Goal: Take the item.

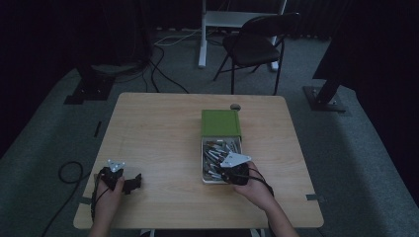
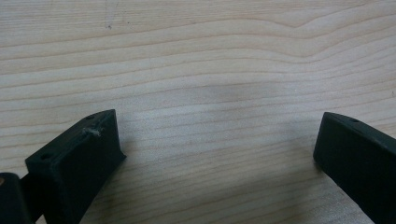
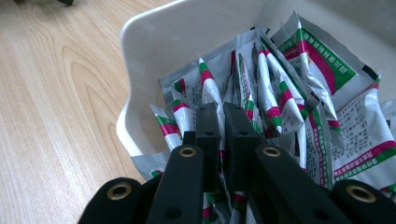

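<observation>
Surroundings: wooden table (image 1: 163,128) on grey carpet, dark room.
A black folding chair (image 1: 254,44) stands beyond the far edge of the table, beside a white stand leg (image 1: 202,37). Black cables (image 1: 158,69) run across the carpet behind the table; another cable loop (image 1: 69,170) lies at the near left. A small round dark object (image 1: 235,106) sits near the far table edge.

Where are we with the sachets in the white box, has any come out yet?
Done: the green lid is off, lying beyond the white box. In hand: the right gripper is down in the box, jaws pinched on a sachet that sits among the others. Left: lifting it out; no sachet lies on the table. The left gripper rests open over bare wood.
</observation>
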